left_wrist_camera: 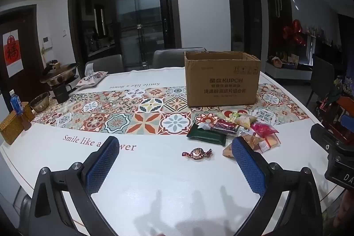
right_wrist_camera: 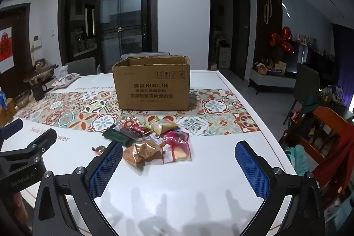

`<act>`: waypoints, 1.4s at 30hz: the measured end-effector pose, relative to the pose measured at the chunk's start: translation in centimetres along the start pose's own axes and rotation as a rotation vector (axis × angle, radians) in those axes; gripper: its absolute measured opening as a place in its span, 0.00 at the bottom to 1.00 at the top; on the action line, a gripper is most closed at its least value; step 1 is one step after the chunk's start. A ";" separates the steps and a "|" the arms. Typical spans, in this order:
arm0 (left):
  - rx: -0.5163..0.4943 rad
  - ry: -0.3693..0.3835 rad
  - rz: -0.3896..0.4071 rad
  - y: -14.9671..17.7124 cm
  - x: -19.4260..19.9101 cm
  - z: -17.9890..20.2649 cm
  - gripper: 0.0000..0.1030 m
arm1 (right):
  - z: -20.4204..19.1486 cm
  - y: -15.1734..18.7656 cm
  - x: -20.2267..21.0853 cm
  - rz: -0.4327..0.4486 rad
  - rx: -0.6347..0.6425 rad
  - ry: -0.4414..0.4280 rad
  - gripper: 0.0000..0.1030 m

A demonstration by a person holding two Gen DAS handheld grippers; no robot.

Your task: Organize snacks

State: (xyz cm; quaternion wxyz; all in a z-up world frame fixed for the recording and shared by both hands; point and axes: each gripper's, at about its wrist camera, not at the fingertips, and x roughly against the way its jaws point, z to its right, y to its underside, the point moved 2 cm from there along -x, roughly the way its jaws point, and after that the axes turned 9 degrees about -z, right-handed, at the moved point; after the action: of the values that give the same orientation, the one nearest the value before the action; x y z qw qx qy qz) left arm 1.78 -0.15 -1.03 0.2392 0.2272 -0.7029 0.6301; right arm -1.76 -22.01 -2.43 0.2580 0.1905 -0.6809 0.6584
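Observation:
An open cardboard box (left_wrist_camera: pixel 222 80) stands on the patterned runner; it also shows in the right wrist view (right_wrist_camera: pixel 152 85). In front of it lies a pile of wrapped snacks (left_wrist_camera: pixel 239 129), seen in the right wrist view too (right_wrist_camera: pixel 154 138): a dark green pack (left_wrist_camera: pixel 206 136), a gold packet (right_wrist_camera: pixel 141 153), a clear pack with red ribbon (right_wrist_camera: pixel 177 152). One wrapped candy (left_wrist_camera: pixel 197 153) lies apart, left of the pile. My left gripper (left_wrist_camera: pixel 174 166) is open and empty, short of the candy. My right gripper (right_wrist_camera: pixel 179 168) is open and empty, just short of the pile.
White table (left_wrist_camera: pixel 154 180) with a tiled runner (left_wrist_camera: pixel 124 112). At the far left stand a wicker box (left_wrist_camera: pixel 11 127), a blue bottle (left_wrist_camera: pixel 16 104), a glass bowl (left_wrist_camera: pixel 39 101), a pot (left_wrist_camera: pixel 59 74) and a cushion (left_wrist_camera: pixel 91 79). An orange chair (right_wrist_camera: pixel 327 136) stands right of the table.

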 end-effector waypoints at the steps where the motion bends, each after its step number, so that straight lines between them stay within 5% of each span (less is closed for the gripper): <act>1: -0.001 0.000 -0.003 0.0 -0.1 0.1 1.00 | 0.0 0.0 0.0 0.000 -0.002 -0.001 1.00; 42: 0.001 0.025 0.028 -0.4 0.7 0.2 1.00 | 0.2 0.2 -0.2 -0.011 -0.009 -0.021 1.00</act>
State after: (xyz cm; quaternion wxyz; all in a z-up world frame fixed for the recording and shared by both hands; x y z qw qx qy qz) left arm 1.51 -0.38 -0.33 0.2390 0.2094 -0.7026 0.6367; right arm -1.70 -22.20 -2.69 0.2551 0.2001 -0.6855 0.6519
